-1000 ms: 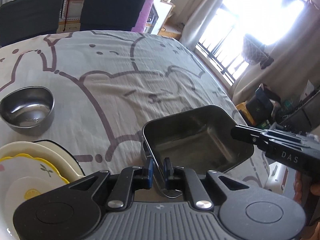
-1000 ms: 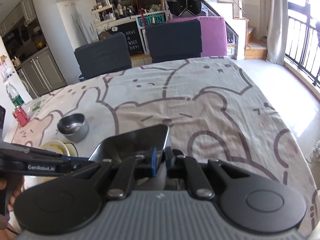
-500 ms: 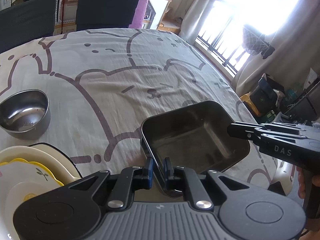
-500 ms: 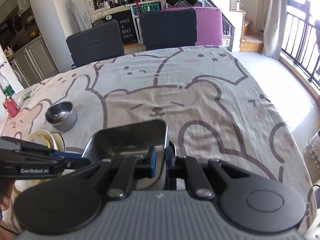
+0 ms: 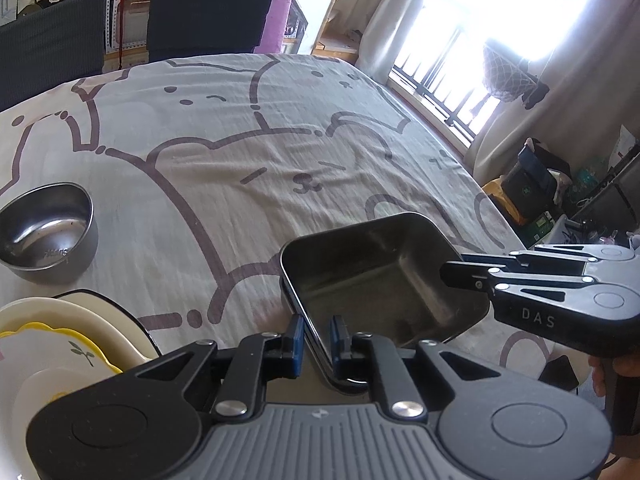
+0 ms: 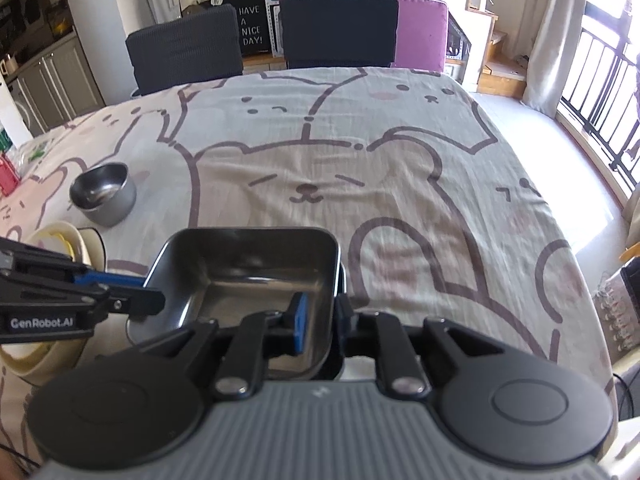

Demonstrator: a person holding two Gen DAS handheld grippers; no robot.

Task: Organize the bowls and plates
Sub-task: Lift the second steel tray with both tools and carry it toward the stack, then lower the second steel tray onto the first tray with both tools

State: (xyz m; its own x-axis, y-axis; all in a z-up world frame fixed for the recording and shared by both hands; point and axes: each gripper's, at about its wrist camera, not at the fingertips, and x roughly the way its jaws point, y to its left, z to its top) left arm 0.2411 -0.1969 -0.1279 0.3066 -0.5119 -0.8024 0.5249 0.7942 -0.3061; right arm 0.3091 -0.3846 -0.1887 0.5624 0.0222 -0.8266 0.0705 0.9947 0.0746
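Both tools on the square metal tray [image 5: 384, 280], one per side, near the tabletop's [image 5: 240, 152] near edge, toward its window-side corner.

Left tool [image 5: 316, 338]: jaws opening. Tray's near wall sits between the blue pads [image 5: 297, 344]; a small gap shows on either side of the rim, so no firm pinch.

Right tool [image 6: 320, 320]: jaws opening too, wider. Tray's right wall stands between the fingers; the blue pad [image 6: 300, 322] is inside the tray and clear of the wall. Can't tell whether the outer finger touches.

Tray looks a bit tilted in the left wrist view; can't tell if its base rests on the cloth or on something under it. Something dark shows just below its right wall in the right wrist view, unclear what.

Round steel bowl [image 5: 48, 232] stands upright, apart from the tray, toward the tabletop's left side. Stack of plates [image 5: 60, 344] just nearer than the bowl, at the near-left edge: cream plates with a yellow-rimmed one on top, black-edged one underneath.

Two dark chairs [image 6: 184, 48] at the far edge.
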